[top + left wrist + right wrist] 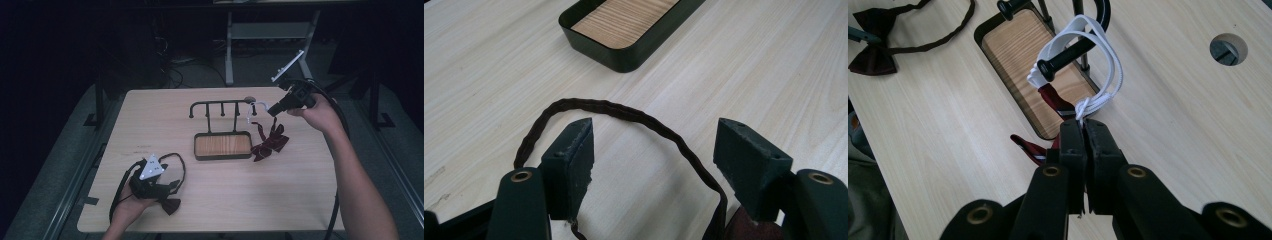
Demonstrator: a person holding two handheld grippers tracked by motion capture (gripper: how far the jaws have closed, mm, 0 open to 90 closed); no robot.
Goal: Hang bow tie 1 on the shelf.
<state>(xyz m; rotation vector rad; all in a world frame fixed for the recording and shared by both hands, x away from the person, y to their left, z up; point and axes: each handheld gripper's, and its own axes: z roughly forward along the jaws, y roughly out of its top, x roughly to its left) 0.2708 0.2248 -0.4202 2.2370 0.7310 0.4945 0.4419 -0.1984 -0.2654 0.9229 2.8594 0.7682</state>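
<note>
Hanging bow ties on a pegged rack appears to be the work in hand; entries follow by view.

High view. Rack (pixel 222 107): dark bar with hooked pegs, standing at the back edge of a wood-floored tray (pixel 223 145) mid-table, so hung items can drape beside it. Red bow tie (pixel 270 142): dangles just right of the tray from a white loop (pixel 255 107) lying over the rack's right end. Right gripper (pixel 274 107): raised at that end and pulling on the loop, presumably to seat it on the peg. Left gripper (pixel 165 192): resting low on the table (pixel 300 200) at the near left, beside a dark bow tie (pixel 171 205) whose strap (pixel 176 162) curls around it; likely waiting its turn.

Left gripper view. Jaws stand wide apart, gripping nothing. The strap (pixel 634 116) arcs across the table between and beyond them, untouched by either pad. The tray (pixel 624 55) sits well ahead.

Right gripper view. Jaws are pressed together, pinching the loop (pixel 1098 75) at its knot. The loop is stretched over a black peg (pixel 1068 57), held taut so it stays hooked. The red bow tie (pixel 1053 102) hangs below the peg over the tray (pixel 1013 50). The dark bow tie (pixel 875 57) lies far off on the table.
</note>
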